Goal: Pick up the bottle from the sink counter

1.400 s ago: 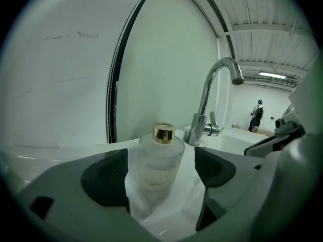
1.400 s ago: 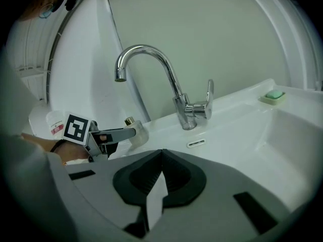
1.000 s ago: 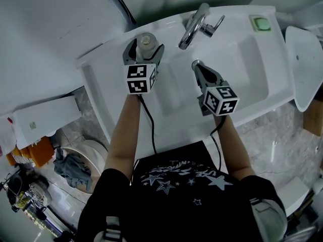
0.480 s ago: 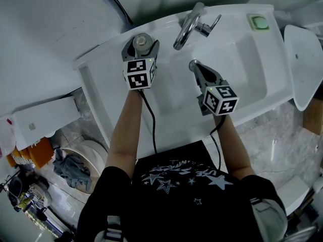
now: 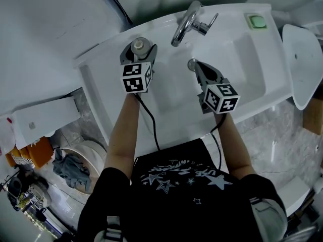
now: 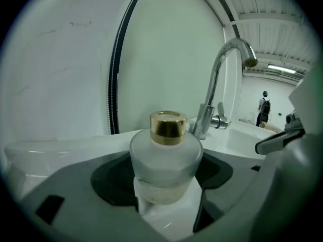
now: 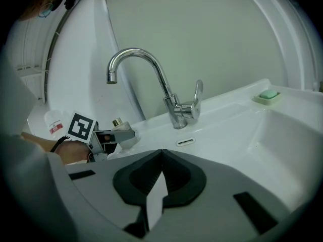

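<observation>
White sink desk filled the upper head view. Left gripper sat at 10 o'clock of the basin, its jaws released but just closing around the bottle, not seen pressing it. Right gripper hung over the basin centre, jaws clenched on nothing. Faucet stood at 12 o'clock. Bottle, frosted and gold-capped, stood upright on the desk between the left jaws.
</observation>
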`<move>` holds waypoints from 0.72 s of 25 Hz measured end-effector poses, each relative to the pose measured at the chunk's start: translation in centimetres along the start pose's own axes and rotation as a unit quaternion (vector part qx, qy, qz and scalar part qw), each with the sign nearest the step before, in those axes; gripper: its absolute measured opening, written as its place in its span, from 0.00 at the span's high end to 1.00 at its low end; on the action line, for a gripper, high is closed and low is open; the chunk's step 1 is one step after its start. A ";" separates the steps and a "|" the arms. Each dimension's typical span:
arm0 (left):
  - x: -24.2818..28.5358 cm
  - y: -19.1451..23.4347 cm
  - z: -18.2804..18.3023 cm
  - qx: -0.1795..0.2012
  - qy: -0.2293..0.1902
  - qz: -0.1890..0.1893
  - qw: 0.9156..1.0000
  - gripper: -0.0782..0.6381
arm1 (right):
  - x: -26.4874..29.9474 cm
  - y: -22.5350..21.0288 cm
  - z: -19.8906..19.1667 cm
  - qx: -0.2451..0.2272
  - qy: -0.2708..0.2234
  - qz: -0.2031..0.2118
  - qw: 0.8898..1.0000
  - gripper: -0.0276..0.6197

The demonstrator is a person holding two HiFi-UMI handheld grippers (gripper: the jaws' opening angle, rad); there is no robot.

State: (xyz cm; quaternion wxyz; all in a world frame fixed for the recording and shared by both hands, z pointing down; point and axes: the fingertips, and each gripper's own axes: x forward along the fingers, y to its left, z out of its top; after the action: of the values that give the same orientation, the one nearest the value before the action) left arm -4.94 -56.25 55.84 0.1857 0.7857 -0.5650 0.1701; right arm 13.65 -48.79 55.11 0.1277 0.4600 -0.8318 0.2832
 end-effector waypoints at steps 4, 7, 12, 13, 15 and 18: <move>-2.6 -0.6 0.2 0.001 -0.013 -0.008 1.000 0.41 | -0.9 1.1 0.2 -0.004 -0.011 0.002 1.000 0.95; -5.0 -1.0 0.7 0.005 -0.027 -0.013 1.000 0.41 | -1.9 2.4 -0.1 -0.008 -0.015 0.003 1.000 0.95; -9.5 -2.0 0.9 0.020 -0.042 -0.029 0.998 0.41 | -4.1 4.9 -0.6 -0.014 -0.026 0.001 1.000 0.95; -10.4 -2.2 0.8 0.022 -0.043 -0.033 0.998 0.41 | -4.6 5.6 -0.8 -0.015 -0.029 0.001 0.999 0.95; -12.4 -2.4 0.5 0.022 -0.046 -0.038 0.998 0.41 | -5.6 7.0 -1.1 -0.019 -0.035 0.001 0.999 0.95; -15.6 -2.7 -0.1 0.025 -0.050 -0.044 0.997 0.41 | -7.1 9.5 -1.6 -0.023 -0.045 0.003 0.999 0.95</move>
State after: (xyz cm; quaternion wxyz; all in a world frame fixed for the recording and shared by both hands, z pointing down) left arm -7.11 -42.56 48.19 0.1447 0.8219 -0.5337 0.1368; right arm 9.47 -39.03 49.67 0.0998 0.4671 -0.8443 0.2429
